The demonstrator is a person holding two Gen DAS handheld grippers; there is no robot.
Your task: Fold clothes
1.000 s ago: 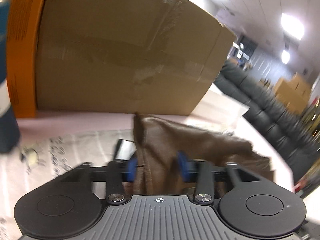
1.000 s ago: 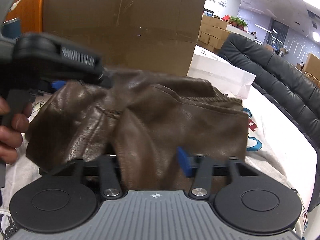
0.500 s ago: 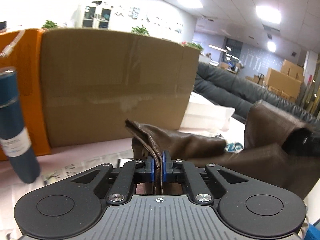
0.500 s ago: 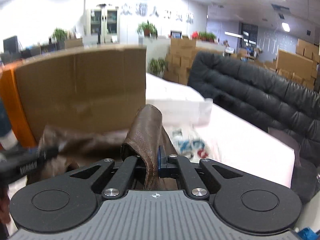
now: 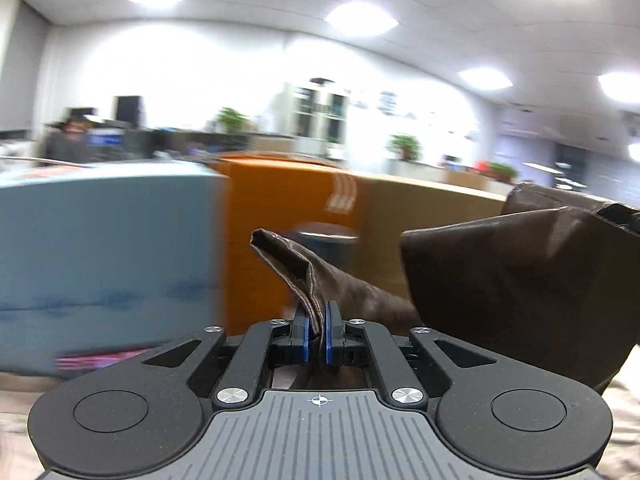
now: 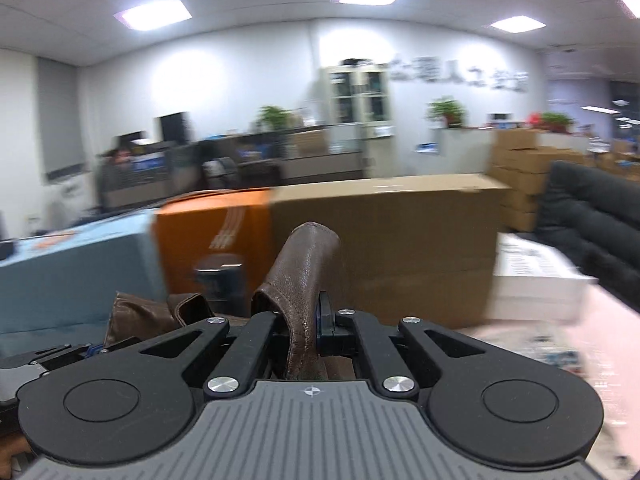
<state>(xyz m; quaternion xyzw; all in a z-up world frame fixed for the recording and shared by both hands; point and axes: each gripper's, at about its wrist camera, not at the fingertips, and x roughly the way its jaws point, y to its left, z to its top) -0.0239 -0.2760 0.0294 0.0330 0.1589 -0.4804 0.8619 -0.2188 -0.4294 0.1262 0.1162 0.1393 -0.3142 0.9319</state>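
Left wrist view: the left tool is clenched on a folded edge of the brown leather garment, its blue pads pressed against the seam from both sides. The pinched flap rises above the pads and tilts to the left. From there the garment runs off to the right, where a broad sheet of it hangs lifted in the air, its top edge caught by a dark part at the right border that is too cropped to make out. Behind stand a blue box, an orange box and a brown cardboard box, all blurred. A dark cylinder stands in front of the orange box.

Right wrist view: the right tool is clenched on another fold of the garment; the leather arches up over the pads as a rounded hump and largely covers the left pad, while the blue of the right pad shows beside it. Lower left, more of the brown leather sags toward the left tool, seen only in part at the border. Behind are the orange box, the large cardboard box and the blue box. A white box sits on the pink-covered desk to the right, with a dark sofa beyond.
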